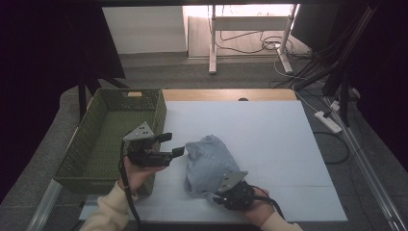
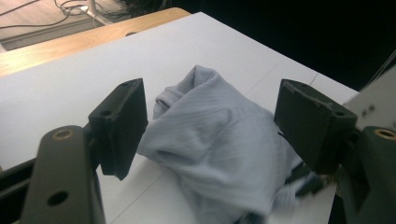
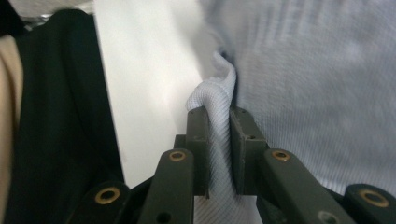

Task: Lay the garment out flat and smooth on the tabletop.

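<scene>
Cloth [image 1: 210,161]: pale blue-grey, fine-ribbed fabric, bunched into a rumpled heap on the white table surface, lower centre of the high view. One folded edge [image 3: 218,135] stands pinched upright at its lower right side.

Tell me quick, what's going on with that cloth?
Right gripper pinching a fold of the pale blue cloth. Left gripper open beside it. Green basket waiting at left, nothing in between.
</scene>
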Demonstrator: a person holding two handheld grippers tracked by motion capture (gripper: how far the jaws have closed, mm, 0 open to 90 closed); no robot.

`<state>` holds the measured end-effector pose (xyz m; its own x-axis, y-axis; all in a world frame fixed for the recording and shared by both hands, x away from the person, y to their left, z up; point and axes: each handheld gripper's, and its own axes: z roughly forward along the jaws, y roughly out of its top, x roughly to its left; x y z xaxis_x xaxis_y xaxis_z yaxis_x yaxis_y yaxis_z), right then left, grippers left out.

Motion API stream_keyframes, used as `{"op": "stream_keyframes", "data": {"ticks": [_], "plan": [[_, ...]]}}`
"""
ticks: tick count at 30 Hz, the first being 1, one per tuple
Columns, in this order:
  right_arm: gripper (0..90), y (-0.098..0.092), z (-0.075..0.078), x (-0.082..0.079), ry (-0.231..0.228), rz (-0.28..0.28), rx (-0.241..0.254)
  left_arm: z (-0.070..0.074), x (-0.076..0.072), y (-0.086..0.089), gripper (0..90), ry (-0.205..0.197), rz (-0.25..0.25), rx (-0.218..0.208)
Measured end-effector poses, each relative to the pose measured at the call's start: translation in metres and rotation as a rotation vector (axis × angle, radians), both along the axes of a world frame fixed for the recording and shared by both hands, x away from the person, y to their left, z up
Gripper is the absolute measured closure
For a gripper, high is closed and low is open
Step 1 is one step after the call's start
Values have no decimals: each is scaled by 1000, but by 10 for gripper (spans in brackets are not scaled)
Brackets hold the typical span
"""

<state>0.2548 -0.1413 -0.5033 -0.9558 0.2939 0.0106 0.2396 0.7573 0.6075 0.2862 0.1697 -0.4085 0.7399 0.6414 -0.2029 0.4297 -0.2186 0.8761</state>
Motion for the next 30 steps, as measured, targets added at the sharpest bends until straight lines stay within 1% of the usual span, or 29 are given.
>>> {"op": "stream_keyframes", "data": {"ticks": [3, 5, 6, 8, 11, 12, 16, 18, 21, 25, 27, 28, 29, 30], "plan": [[804, -25, 3, 6, -4, -65, -12, 0, 0, 0, 261, 0, 2, 0], [806, -44, 5, 14, 0, -133, -9, 0, 0, 0, 261, -1, 2, 2], [808, -51, 6, 17, -4, -161, -7, 0, 0, 0, 261, -2, 2, 1], [810, -63, 8, 22, -19, -198, -9, 0, 0, 0, 261, -3, 1, 2], [812, -74, 10, 25, -31, -237, -5, 0, 0, 0, 261, -1, 1, 1], [812, -79, 10, 25, -37, -249, -10, 0, 0, 0, 261, 0, 1, 1], [812, -90, 11, 27, -31, -283, -9, 0, 0, 1, 261, -3, 1, 1], [813, -96, 11, 30, -29, -313, -10, 0, 0, 0, 261, -3, -1, 1], [812, -100, 10, 31, -19, -324, -3, 0, 0, 0, 261, -2, -1, 4], [804, -99, 12, 30, -30, -317, -14, 0, 0, 0, 261, -1, 1, 2], [749, -98, 12, 29, -36, -300, -2, 0, 0, 0, 261, -2, 2, 3], [689, -97, 13, 27, -42, -285, 8, 0, 0, 0, 261, -2, 2, 3], [643, -96, 14, 26, -48, -281, 17, 0, 0, 0, 261, -3, 2, 3], [586, -95, 17, 24, -65, -284, 30, 0, 0, 0, 261, -4, 2, 3]]}}
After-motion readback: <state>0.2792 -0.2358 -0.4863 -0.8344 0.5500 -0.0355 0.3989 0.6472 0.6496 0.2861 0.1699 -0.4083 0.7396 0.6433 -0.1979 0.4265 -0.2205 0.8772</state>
